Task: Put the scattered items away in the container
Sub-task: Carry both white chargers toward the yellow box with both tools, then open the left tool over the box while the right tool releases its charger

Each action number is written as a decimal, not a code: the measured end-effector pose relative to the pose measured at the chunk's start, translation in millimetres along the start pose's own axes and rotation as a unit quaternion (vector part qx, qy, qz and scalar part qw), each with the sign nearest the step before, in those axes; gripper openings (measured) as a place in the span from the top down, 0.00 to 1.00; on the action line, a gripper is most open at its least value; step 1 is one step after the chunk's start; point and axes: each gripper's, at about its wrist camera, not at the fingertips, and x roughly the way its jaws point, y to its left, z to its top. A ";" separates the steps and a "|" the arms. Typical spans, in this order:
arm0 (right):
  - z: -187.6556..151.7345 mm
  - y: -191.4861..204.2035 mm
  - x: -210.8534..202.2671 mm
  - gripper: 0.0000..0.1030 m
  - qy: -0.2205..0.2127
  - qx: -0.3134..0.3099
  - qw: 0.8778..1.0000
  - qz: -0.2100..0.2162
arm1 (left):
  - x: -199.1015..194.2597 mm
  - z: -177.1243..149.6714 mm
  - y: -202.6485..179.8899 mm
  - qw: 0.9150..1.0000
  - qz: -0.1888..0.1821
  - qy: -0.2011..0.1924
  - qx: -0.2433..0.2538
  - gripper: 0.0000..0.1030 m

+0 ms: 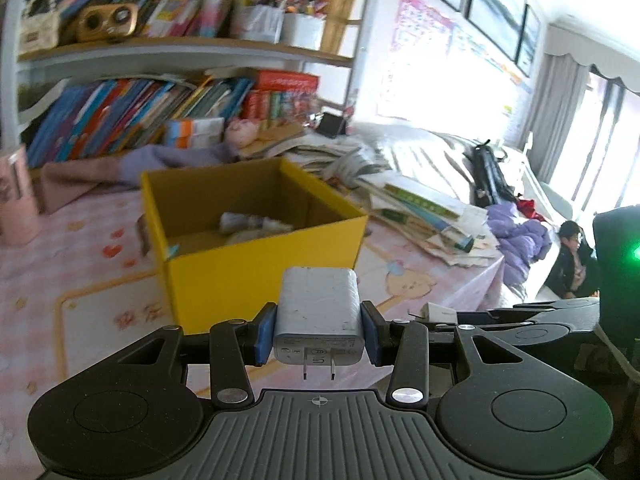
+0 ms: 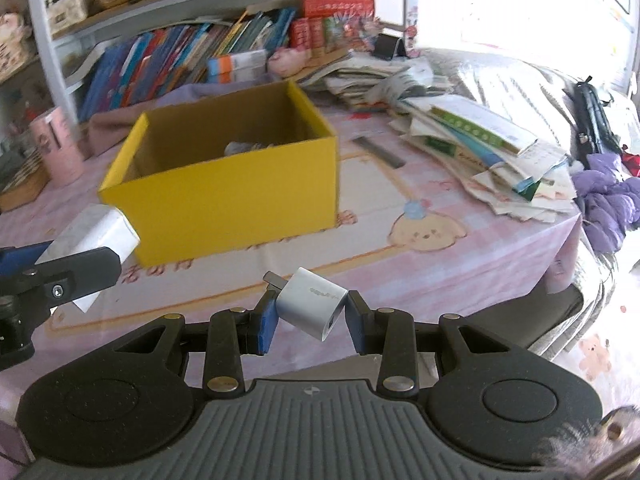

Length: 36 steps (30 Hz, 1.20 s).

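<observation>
Box, ruler right-view only

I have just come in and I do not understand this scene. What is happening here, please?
A person is tidying small items into a yellow box on a table with a pink cloth. The left gripper is shut on a large white charger, prongs toward the camera. The right gripper is shut on a smaller white charger, held tilted. Neither charger is above the box opening yet. The box already holds a few blurred items. Books and papers lie piled behind and beside it.
</observation>
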 end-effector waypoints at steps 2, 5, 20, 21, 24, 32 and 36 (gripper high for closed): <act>8.1 -5.0 3.2 0.67 -0.012 -0.003 1.000 -0.001 | 5.8 8.7 -3.0 1.000 0.000 -0.010 0.004 0.59; 27.9 -10.0 8.5 0.67 -0.038 -0.017 0.999 0.003 | 14.4 26.4 -0.9 1.000 0.013 -0.029 0.001 0.59; 159.3 13.7 122.3 0.67 -0.071 -0.195 0.972 0.109 | 122.8 94.2 47.2 0.990 0.132 -0.018 -0.043 0.59; 163.6 17.4 131.6 0.67 -0.063 -0.208 0.969 0.118 | 131.9 97.4 50.0 0.989 0.140 -0.009 -0.039 0.59; 176.7 30.7 162.1 0.67 -0.040 -0.252 0.957 0.134 | 158.2 106.1 60.9 0.988 0.153 0.019 -0.028 0.59; 195.8 57.0 224.0 0.67 0.029 -0.315 0.938 0.145 | 204.3 108.3 88.1 0.978 0.181 0.094 -0.046 0.59; 195.7 61.4 238.2 0.67 0.060 -0.321 0.933 0.150 | 214.1 101.7 91.2 0.972 0.199 0.117 -0.048 0.59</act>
